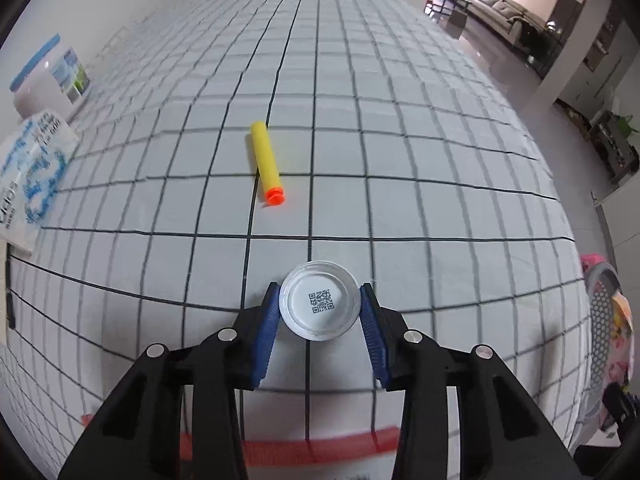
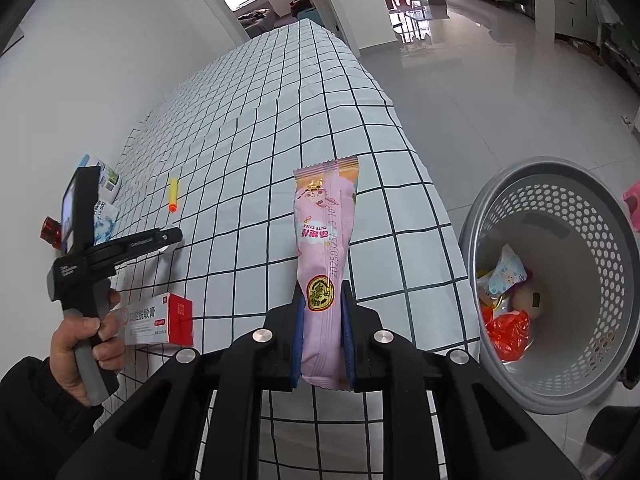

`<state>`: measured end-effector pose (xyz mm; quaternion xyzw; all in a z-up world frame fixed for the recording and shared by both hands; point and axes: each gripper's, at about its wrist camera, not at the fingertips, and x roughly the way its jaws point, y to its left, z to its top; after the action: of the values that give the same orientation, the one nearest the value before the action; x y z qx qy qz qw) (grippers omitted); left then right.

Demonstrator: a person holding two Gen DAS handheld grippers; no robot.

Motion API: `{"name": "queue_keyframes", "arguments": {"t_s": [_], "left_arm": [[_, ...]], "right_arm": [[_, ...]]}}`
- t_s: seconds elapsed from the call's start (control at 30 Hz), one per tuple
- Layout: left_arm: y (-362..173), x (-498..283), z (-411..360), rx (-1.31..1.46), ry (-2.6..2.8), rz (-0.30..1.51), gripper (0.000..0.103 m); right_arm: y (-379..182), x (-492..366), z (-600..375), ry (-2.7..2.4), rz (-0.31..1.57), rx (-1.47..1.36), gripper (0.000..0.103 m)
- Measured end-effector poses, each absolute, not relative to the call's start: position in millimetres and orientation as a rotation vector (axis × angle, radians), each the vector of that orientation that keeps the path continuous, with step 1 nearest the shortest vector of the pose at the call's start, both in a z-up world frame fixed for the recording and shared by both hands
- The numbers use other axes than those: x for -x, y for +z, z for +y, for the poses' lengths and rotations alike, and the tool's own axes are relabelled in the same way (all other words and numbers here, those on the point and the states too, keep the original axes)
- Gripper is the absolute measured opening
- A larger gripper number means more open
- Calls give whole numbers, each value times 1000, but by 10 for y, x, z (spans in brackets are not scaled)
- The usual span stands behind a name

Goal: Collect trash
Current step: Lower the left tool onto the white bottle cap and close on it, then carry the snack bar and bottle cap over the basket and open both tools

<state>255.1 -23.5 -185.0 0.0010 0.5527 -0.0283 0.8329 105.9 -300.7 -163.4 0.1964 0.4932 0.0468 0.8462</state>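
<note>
My left gripper (image 1: 319, 309) has its blue pads on both sides of a white bottle cap (image 1: 319, 306) with a QR code, on the checked tablecloth (image 1: 420, 208); the jaws touch or nearly touch its rim. My right gripper (image 2: 322, 330) is shut on a pink snack wrapper (image 2: 325, 248), held upright above the table's right edge. The grey perforated trash basket (image 2: 600, 376) stands on the floor to the right, holding several scraps. The left gripper also shows in the right wrist view (image 2: 170, 240).
A yellow foam dart (image 1: 267, 160) with an orange tip lies ahead of the cap. A white jar (image 1: 48, 80) and a blue-white packet (image 1: 32, 176) sit at the left. A red-white box (image 2: 160, 320) lies near the front edge. The basket shows at far right (image 1: 604, 320).
</note>
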Motion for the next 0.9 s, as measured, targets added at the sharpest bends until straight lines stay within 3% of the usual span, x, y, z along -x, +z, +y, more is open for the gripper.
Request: {"name": "queue_keyframes", "arguments": {"t_s": [0.4, 0.9], "left_arm": [[-1121, -1993, -984, -166, -259, 1055, 39], [-891, -1330, -2717, -302, -615, 981, 39]], "right_arm": [[-1638, -611, -3512, -4, 966, -519, 16], [-1723, 508, -4526, -271, 843, -659, 16]]}}
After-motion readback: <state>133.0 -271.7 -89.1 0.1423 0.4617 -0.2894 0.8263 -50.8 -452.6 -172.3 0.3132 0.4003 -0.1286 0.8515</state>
